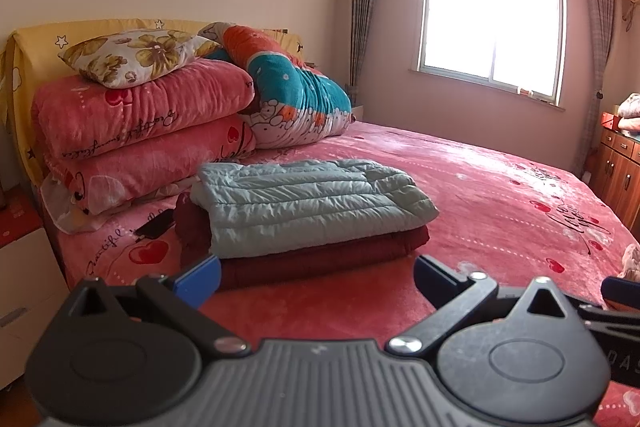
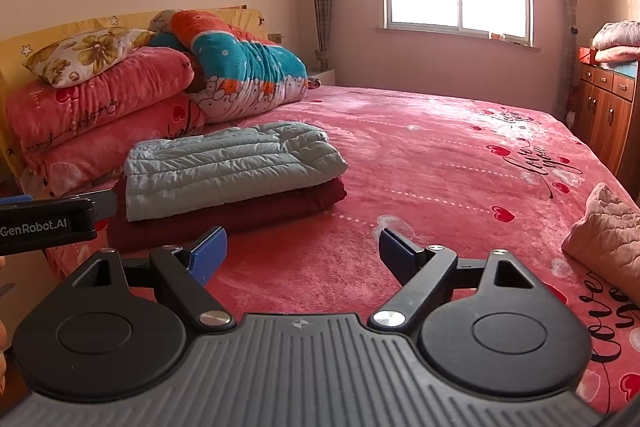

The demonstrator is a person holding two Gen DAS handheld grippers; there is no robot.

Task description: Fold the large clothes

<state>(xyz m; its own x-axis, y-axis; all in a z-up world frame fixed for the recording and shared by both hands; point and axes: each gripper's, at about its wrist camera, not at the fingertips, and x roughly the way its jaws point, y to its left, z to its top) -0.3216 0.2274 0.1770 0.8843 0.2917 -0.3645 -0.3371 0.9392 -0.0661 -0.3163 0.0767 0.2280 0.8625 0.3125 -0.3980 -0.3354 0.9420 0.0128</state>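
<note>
Both blue-tipped tools hover low over the bed with fingers spread wide, empty: the left hand-held gripper and the right hand-held gripper. Just beyond them lies the folded pale blue padded jacket, stacked flat on a folded dark red garment near the bed's left edge. To its right the pink cover is free. Behind stand rolled pink quilts; a black phone lies beside the stack. A beige quilted cloth rests at the right edge.
</note>
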